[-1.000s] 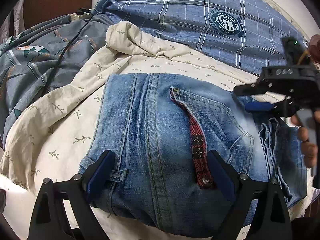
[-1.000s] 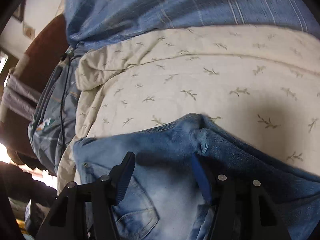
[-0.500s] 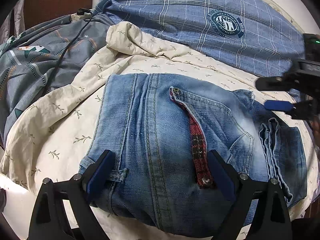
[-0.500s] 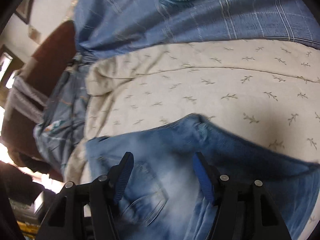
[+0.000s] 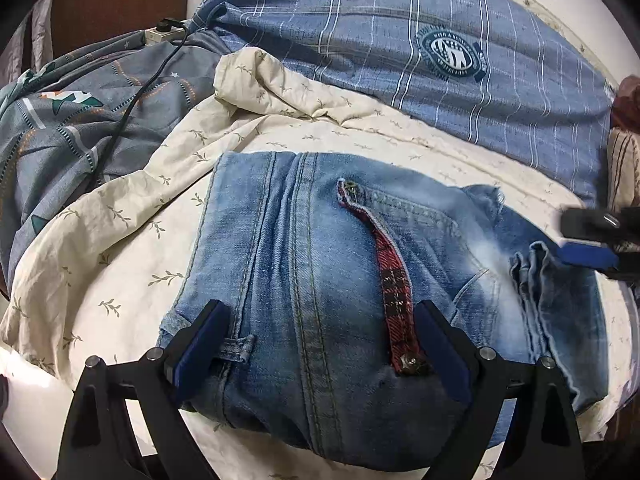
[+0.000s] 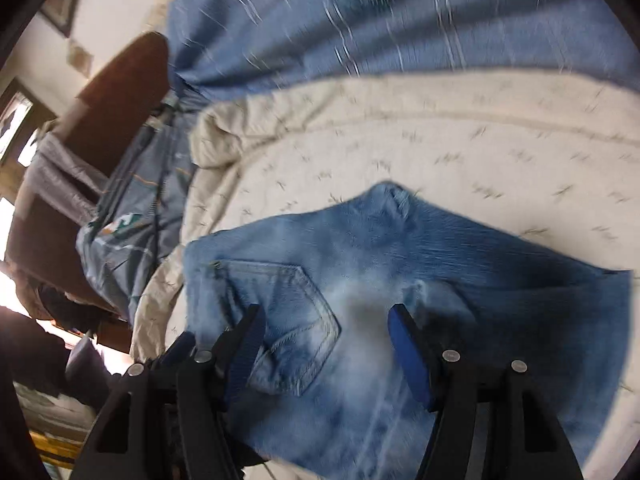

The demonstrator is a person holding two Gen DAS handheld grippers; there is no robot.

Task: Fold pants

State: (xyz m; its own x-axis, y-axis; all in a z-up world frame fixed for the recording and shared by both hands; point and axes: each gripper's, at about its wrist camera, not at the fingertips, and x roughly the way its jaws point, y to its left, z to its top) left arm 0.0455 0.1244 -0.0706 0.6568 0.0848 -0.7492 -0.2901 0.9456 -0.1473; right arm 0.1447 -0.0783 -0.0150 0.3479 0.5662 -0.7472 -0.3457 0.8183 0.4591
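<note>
Folded blue jeans [image 5: 312, 264] lie on a cream leaf-print sheet [image 5: 120, 224], with a red plaid pocket lining [image 5: 394, 276] showing. My left gripper [image 5: 320, 344] is open, its jaws spread wide over the near waistband edge, holding nothing. My right gripper [image 6: 324, 344] is open above the jeans [image 6: 440, 280], over a back pocket [image 6: 288, 312]; that view is motion-blurred. The right gripper also shows at the right edge of the left wrist view [image 5: 592, 240], above the folded leg hems [image 5: 560, 300].
A blue plaid pillow [image 5: 440, 52] lies behind the jeans. A grey patterned duvet [image 5: 72, 128] with a black cable [image 5: 132, 108] and power strip [image 5: 160, 34] is at the left. A brown headboard [image 5: 116, 0] stands at back left.
My right gripper has let go of the jeans' corner, opened and pulled back up and to the right. The corner now lies flat. My left gripper has not moved.
</note>
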